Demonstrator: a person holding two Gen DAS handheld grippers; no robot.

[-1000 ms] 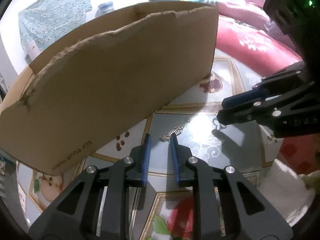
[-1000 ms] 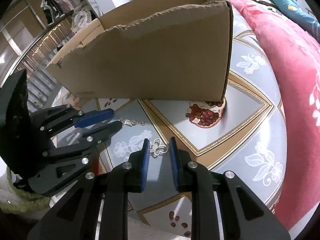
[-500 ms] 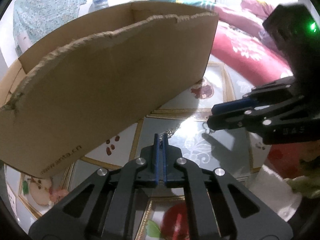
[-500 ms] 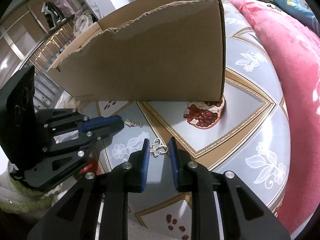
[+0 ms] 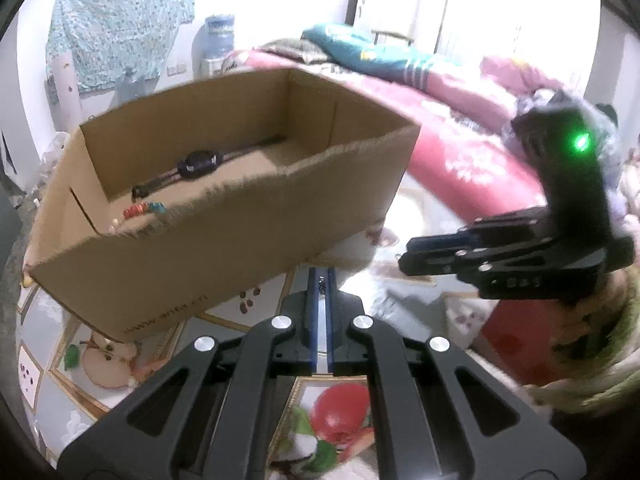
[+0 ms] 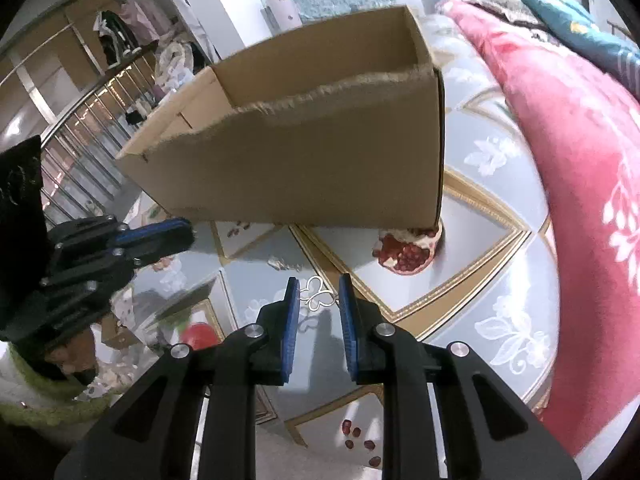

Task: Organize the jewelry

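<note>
My left gripper (image 5: 320, 280): pressed together on small jewelry piece (image 5: 321, 283) | my right gripper (image 6: 318, 300): pinching butterfly pendant (image 6: 318, 299) | cardboard box (image 6: 320, 160): behind

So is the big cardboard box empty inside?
No. The cardboard box is open on top, and on its floor lie a dark watch-like piece and some small coloured beads.
</note>
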